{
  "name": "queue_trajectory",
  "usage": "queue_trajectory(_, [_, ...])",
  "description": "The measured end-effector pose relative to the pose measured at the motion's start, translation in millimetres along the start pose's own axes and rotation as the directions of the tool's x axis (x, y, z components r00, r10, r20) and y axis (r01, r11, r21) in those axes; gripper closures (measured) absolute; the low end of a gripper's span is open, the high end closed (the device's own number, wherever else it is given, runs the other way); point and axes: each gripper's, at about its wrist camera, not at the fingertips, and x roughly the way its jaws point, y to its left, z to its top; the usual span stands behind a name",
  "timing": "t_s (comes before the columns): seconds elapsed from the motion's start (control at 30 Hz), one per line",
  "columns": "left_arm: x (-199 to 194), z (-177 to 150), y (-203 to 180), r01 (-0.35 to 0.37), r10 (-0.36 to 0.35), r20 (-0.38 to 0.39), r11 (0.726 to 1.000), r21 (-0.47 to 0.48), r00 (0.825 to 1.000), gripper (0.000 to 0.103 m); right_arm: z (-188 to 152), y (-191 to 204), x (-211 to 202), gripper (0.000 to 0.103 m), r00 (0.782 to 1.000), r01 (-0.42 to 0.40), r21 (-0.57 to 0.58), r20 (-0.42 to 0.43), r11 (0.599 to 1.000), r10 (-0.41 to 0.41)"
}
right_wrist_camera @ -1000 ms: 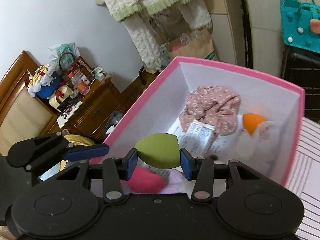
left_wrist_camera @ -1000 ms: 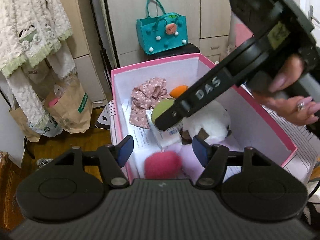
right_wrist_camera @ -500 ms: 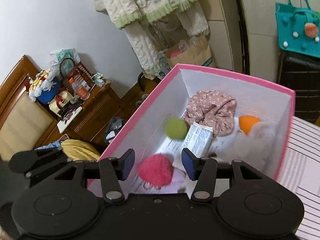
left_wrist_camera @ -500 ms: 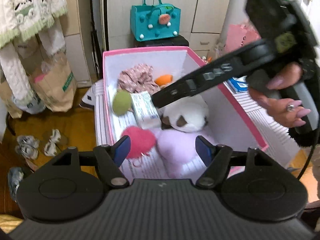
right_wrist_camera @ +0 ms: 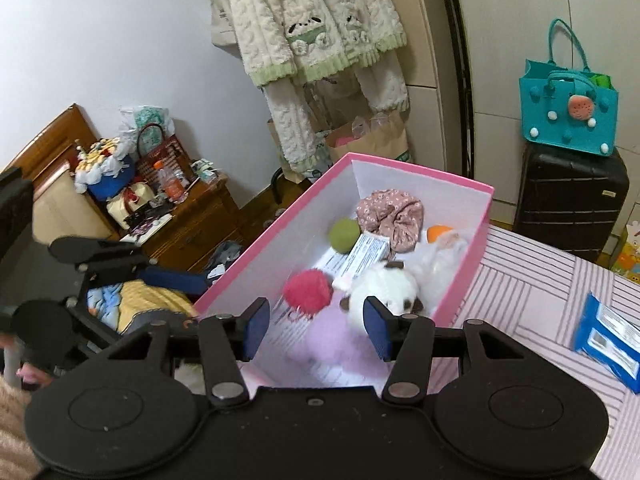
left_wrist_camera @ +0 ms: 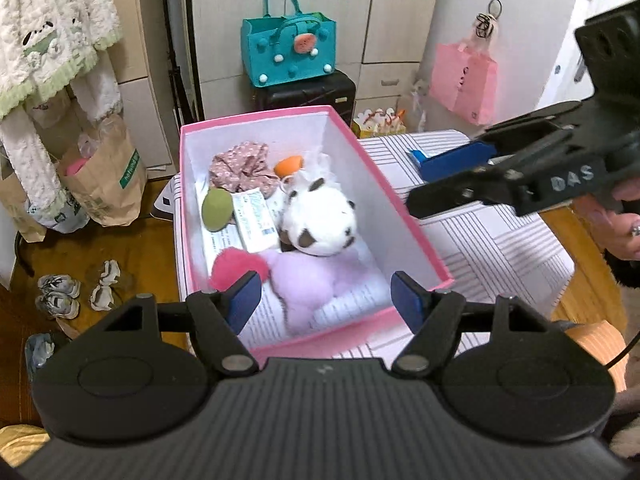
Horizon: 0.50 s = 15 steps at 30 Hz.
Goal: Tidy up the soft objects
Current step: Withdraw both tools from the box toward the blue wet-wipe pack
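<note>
The pink box [left_wrist_camera: 404, 216] sits in the middle of the left wrist view on a striped tablecloth [left_wrist_camera: 500, 240], and the soft things are all inside it. The green sponge [left_wrist_camera: 217, 209] lies against the box's left wall, touching a white packet [left_wrist_camera: 256, 222]. Behind them is a floral scrunchie [left_wrist_camera: 242, 166] with an orange sponge [left_wrist_camera: 287, 165] beside it. A white plush toy [left_wrist_camera: 320, 222] with dark patches fills the centre; a pink pom-pom [left_wrist_camera: 236, 266] and a pale purple plush [left_wrist_camera: 316, 286] lie toward the near end.

The left gripper [left_wrist_camera: 325, 300] hangs over the near end of the box, fingers spread with nothing between the blue pads — its jaws have just been opening. The right gripper [right_wrist_camera: 317, 326] is empty too, pads apart above the near end in its own view; its jaws have also just been opening. From the left wrist view it reaches in from the right edge of the frame, above the tablecloth and clear of the box, a hand [left_wrist_camera: 624, 220] behind it.

At the lower right of the right wrist view a blue packet [right_wrist_camera: 608, 342] lies on the cloth, well apart from the box. A teal felt bag [left_wrist_camera: 288, 56] stands on a black suitcase [left_wrist_camera: 308, 94] at the upper centre.
</note>
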Motion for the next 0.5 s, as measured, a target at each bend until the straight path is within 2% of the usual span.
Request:
queue_trajectory(0.23, [-12,-5,-35,0.044,-0.042,-0.032,0.998,0.053,0.999,0.029,-30,-2,-48,0.044,0.999,-0.040,0.009,0.014,0.999,0.040])
queue_trajectory(0.5, [4,-16,-78,0.125,-0.109,-0.151,0.987,0.100,0.982,0.028,-74,-17,-74,0.043,1.000,-0.007,0.036,-0.010,0.999,0.008])
